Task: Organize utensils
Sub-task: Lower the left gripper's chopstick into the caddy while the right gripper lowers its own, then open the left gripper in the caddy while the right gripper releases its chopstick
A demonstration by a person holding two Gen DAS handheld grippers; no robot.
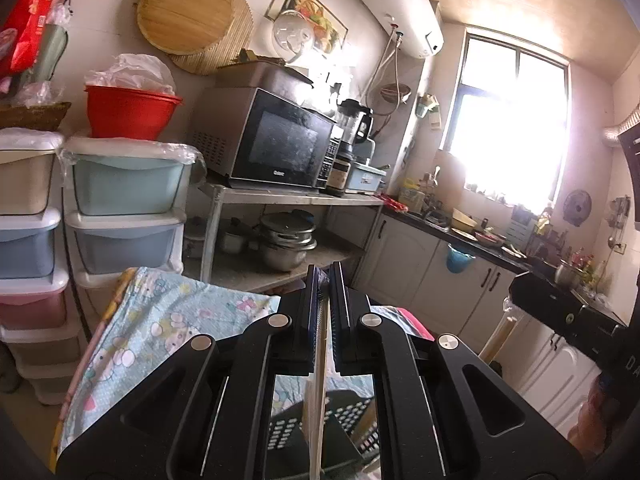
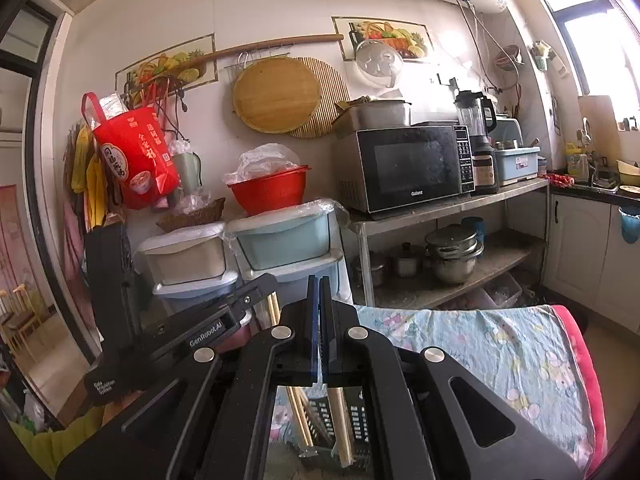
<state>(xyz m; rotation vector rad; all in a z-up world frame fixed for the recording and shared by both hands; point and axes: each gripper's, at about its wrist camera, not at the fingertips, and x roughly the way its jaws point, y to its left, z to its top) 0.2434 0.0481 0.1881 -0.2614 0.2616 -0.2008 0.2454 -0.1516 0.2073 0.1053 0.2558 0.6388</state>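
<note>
Chopsticks (image 2: 274, 308) are pinched in the closed jaws of the left gripper (image 1: 324, 276), their pale shafts slanting down behind the right gripper (image 2: 319, 284). The right gripper's jaws are closed too, clamped on a wooden stick (image 2: 340, 424) that hangs below them; from the left wrist view it shows as a light shaft dropping from the black tip. Both grippers are held in the air, near each other, above a black perforated basket (image 2: 356, 420) sitting on a counter covered by a cartoon-print cloth (image 2: 500, 340). Beyond stand stacked plastic drawers (image 1: 124, 184), a red bowl (image 1: 128, 112) and a microwave (image 2: 412, 164) on a metal rack.
</note>
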